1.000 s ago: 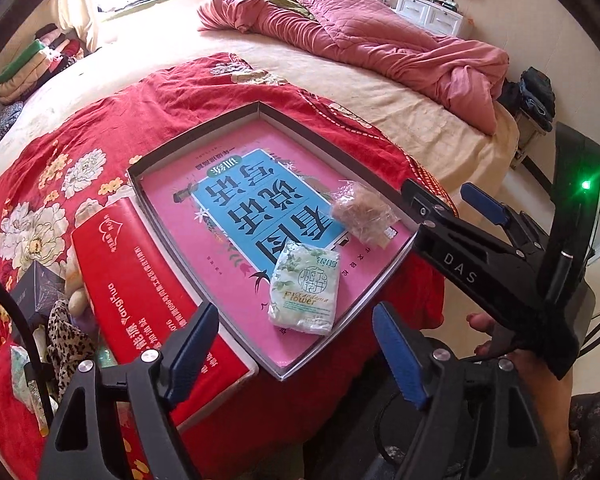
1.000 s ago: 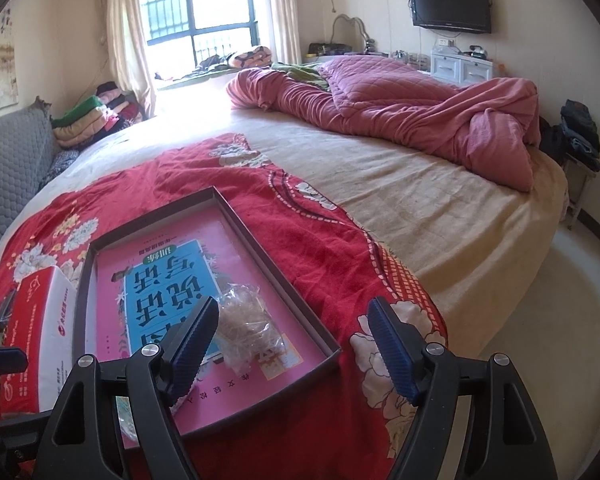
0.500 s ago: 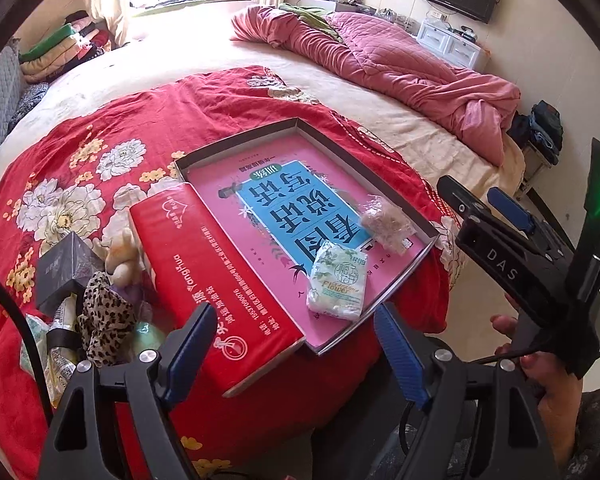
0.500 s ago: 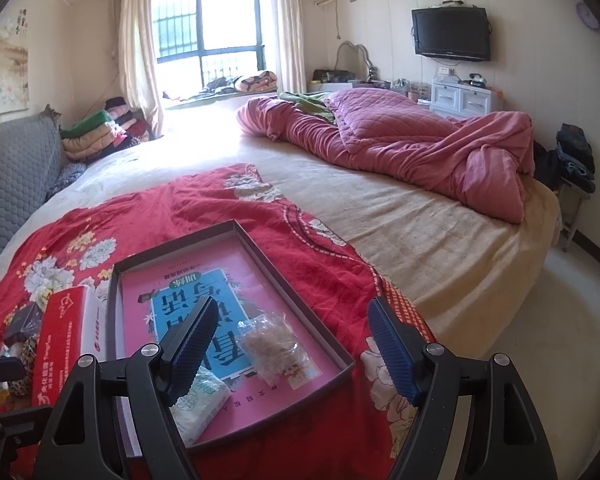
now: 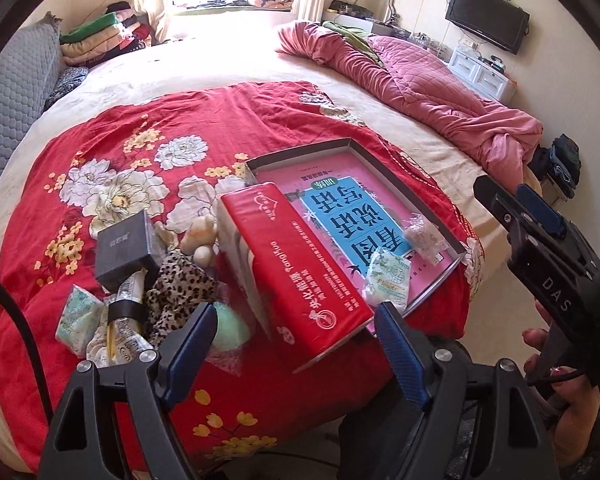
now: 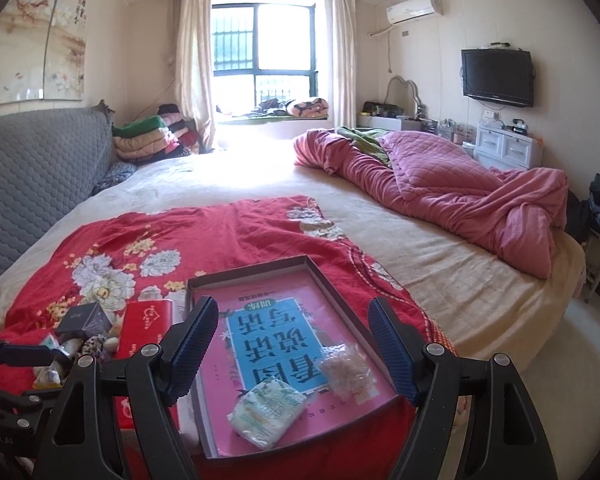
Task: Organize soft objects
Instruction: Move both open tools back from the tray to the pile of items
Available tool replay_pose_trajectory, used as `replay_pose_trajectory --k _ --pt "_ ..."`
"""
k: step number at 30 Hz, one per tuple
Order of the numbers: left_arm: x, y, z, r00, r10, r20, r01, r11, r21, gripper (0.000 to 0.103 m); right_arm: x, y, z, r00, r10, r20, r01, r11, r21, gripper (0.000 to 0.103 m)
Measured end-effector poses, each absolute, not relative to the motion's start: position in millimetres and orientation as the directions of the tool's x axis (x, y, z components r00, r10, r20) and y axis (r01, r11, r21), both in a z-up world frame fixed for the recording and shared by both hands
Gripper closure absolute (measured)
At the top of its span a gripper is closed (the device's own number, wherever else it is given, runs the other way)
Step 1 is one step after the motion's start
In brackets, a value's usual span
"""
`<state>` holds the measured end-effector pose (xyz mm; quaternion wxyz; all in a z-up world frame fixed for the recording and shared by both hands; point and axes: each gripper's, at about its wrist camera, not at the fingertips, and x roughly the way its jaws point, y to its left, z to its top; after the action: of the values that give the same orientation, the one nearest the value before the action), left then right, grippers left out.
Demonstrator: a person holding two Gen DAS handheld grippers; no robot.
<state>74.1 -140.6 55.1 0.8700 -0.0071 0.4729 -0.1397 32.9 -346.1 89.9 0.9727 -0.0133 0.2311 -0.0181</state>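
The left gripper [image 5: 296,338] is wide open and holds nothing. The right gripper [image 6: 294,346] is wide open and empty too. Between its fingers lies the shallow tray [image 6: 342,286]. A tissue pack [image 6: 266,410] sits in it at six o'clock, a clear bag [image 6: 348,368] at five. The soft pile [image 5: 140,292] lies at nine o'clock beside the red box [image 5: 296,268].

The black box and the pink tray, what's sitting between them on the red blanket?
In the left wrist view, a small plush toy and the long red package lie between the black box and the tray.
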Motion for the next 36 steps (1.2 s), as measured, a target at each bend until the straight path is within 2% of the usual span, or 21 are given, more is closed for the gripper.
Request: replay_pose_trajectory --k 13,20,36 --pt "65 -61 56 0.533 -0.171 -0.829 0.084 0.985 -0.149 0.023 18 -276 97 0.888 0.096 -0.449 -0.148 0.985 -0.084 0.025" --pt "66 -29 49 0.529 -0.146 -0.836 0.017 0.987 -0.162 0.023 15 -245 88 0.863 0.159 -0.48 -0.236 0.966 -0.103 0.025" --pt "95 16 -12 0.438 -0.172 -0.883 -0.089 0.968 -0.233 0.023 33 -190 46 0.78 0.233 -0.581 -0.395 0.903 -0.168 0.025"
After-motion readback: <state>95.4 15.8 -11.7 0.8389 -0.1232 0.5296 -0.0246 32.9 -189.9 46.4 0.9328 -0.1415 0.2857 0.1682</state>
